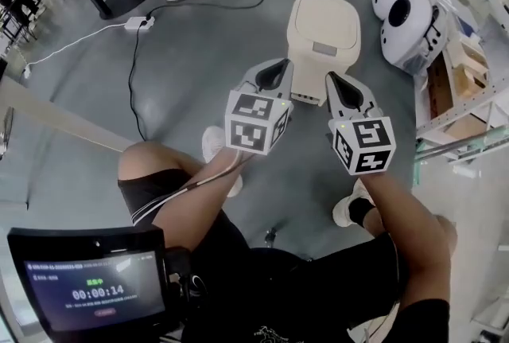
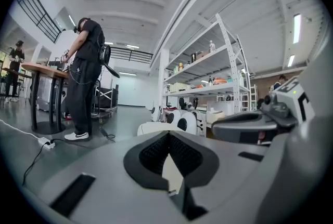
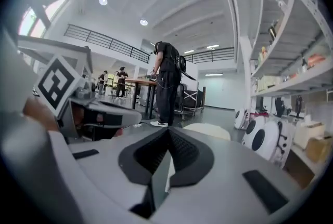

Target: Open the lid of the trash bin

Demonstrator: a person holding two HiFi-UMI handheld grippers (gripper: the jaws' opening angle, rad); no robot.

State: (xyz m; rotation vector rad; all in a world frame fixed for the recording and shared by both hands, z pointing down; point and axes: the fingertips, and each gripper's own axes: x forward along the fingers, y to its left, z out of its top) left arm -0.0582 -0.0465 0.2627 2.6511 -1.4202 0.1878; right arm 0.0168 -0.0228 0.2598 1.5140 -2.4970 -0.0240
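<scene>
Left gripper & right gripper: free way to trash bin at 12 o'clock. Bin's 9 o'clock: open floor, only black cable. Its 2-3 o'clock: white pods & shelf rack near, narrow room.

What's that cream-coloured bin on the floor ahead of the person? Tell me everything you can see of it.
The trash bin is cream and plastic-looking, with rounded corners, and stands upright on the grey floor. Its lid is down, with a small grey rectangular patch toward the near side and a tab at the far edge. The left gripper and right gripper, both shut, hover just short of it; neither appears to touch it.
</scene>
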